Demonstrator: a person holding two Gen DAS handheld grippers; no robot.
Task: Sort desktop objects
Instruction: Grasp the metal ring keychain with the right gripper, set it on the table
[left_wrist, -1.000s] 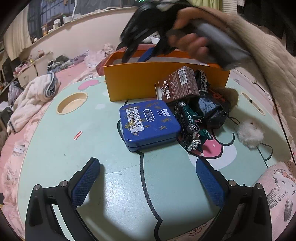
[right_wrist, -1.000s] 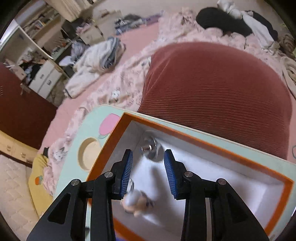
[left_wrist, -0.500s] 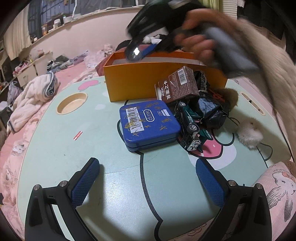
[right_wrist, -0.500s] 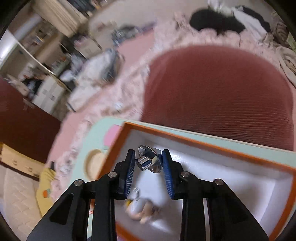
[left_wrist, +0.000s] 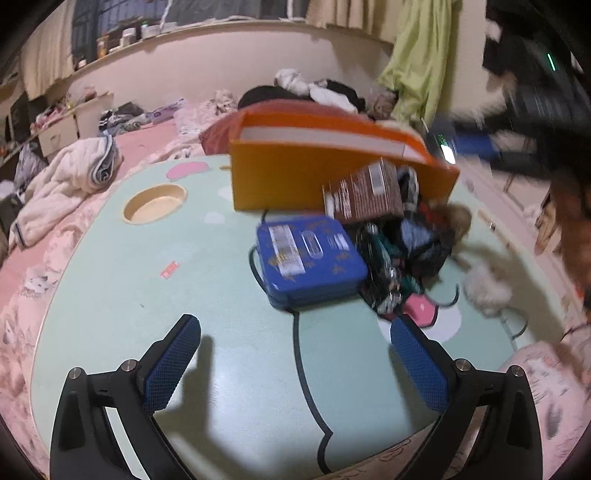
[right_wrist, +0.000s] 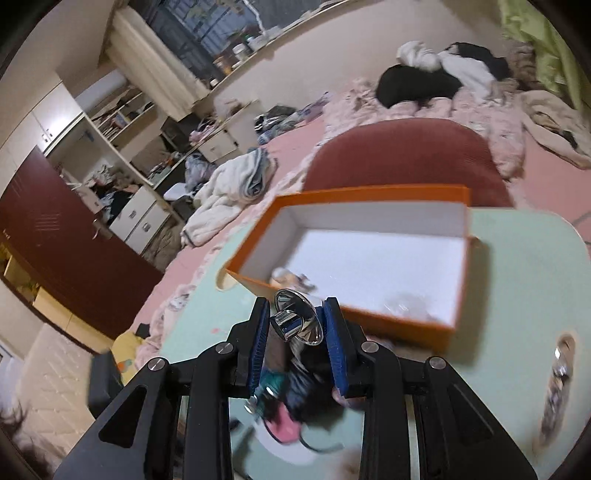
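Left wrist view: my left tongs hang released over the desk. The blue tin lies flat beside a jumbled pile; it looks rigid and smooth, so I'd take it across its short sides. The orange box stands behind.

Right wrist view: my right tongs, which have just been closing, are clenched on a small chrome knob, held above the pile, outside the box. I judge it hard, slick and light; the grip sits on its rim. The box holds a small figure in the near corner.
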